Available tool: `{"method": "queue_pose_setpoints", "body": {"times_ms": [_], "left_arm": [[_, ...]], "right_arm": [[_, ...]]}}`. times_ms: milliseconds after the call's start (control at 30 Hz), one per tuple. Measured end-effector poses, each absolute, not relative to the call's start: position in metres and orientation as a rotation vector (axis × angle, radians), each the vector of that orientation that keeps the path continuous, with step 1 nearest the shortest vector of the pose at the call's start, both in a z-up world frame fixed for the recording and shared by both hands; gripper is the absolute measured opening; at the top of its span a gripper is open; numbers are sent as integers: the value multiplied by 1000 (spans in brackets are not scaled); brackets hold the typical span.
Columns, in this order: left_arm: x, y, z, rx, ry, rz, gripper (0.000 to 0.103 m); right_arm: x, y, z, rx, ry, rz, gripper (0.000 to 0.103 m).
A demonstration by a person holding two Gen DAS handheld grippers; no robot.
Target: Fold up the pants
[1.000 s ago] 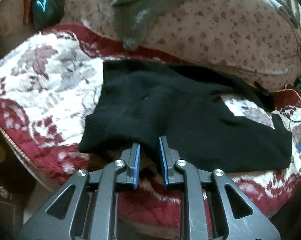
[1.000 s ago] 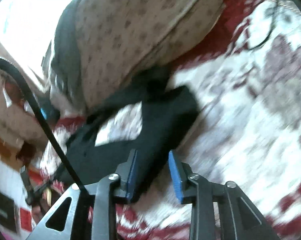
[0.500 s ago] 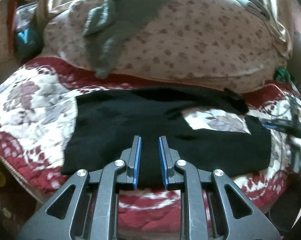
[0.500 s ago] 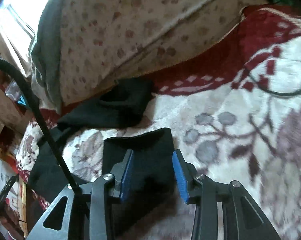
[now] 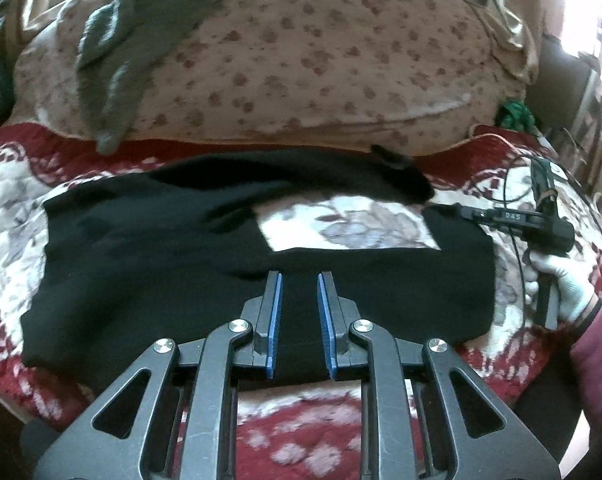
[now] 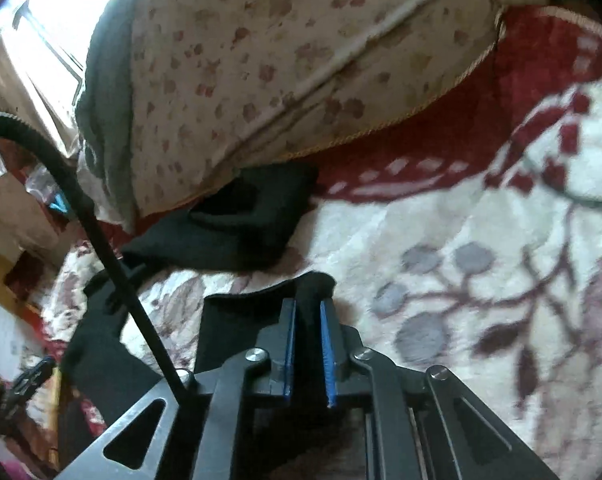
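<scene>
Change since the frame half a second back: right gripper [image 6: 309, 306] fingers, which straddled the hem wide apart, have drawn in and now clamp a raised fold of the black pants [image 5: 173, 248] at the cuff of the near leg. Left wrist view has pulled back and up slightly; the gloved right hand [image 5: 563, 280] and its device now show at the right edge of that view, where before only the device tip showed.

Left gripper [image 5: 299, 280]: fingers apart, blue pads either side of the near leg's cloth, low over its front edge. Contact with the cloth cannot be judged from this angle; possibly just above it.

Pants position: spread flat on the red-and-white floral blanket [image 5: 9, 208] on the bed, waist to the left of the left wrist view, legs running right. Far leg lies against the base of the spotted pillow [image 5: 301, 60]; blanket shows in the gap between the legs.

Counts:
- pants: 1, with 2 legs visible
- grippers: 2
- spotted pillow: 1
- grey garment [image 5: 113, 56] draped over the pillow: 1
- green object [image 5: 515, 114] at pillow's right end: 1, too blurred to identify
- black cable [image 6: 101, 232] crossing the right wrist view: 1
</scene>
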State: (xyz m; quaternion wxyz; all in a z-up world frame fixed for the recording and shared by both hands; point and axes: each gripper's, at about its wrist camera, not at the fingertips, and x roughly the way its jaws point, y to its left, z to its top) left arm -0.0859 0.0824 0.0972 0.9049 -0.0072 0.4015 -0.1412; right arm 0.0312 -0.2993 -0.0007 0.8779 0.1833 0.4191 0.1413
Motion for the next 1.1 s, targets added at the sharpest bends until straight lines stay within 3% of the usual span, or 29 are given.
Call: {"method": "queue_pose_setpoints", "body": {"times_ms": [33, 67, 100, 267, 433, 700, 900, 1000, 1100], "left_arm": [[-85, 80, 97, -17, 831, -300, 17], [-84, 79, 97, -20, 834, -304, 17], [-83, 79, 96, -24, 837, -305, 17], [-77, 82, 89, -56, 868, -294, 17], [-77, 82, 87, -61, 879, -303, 17], [-78, 87, 92, -100, 837, -344, 17], [-77, 76, 88, -110, 835, -406, 17], [-79, 69, 90, -109, 827, -420, 17], [-83, 63, 94, -103, 818, -417, 17]], "right_arm": [[32, -299, 0, 371, 883, 296, 23], [34, -299, -2, 364, 912, 291, 40], [37, -300, -3, 364, 938, 284, 47], [46, -294, -8, 321, 948, 299, 47], [48, -293, -13, 355, 929, 308, 7], [-59, -350, 31, 621, 780, 194, 5], [-154, -379, 49, 773, 780, 43, 5], [-152, -390, 54, 832, 760, 43, 5], [-110, -380, 56, 672, 803, -27, 5]]}}
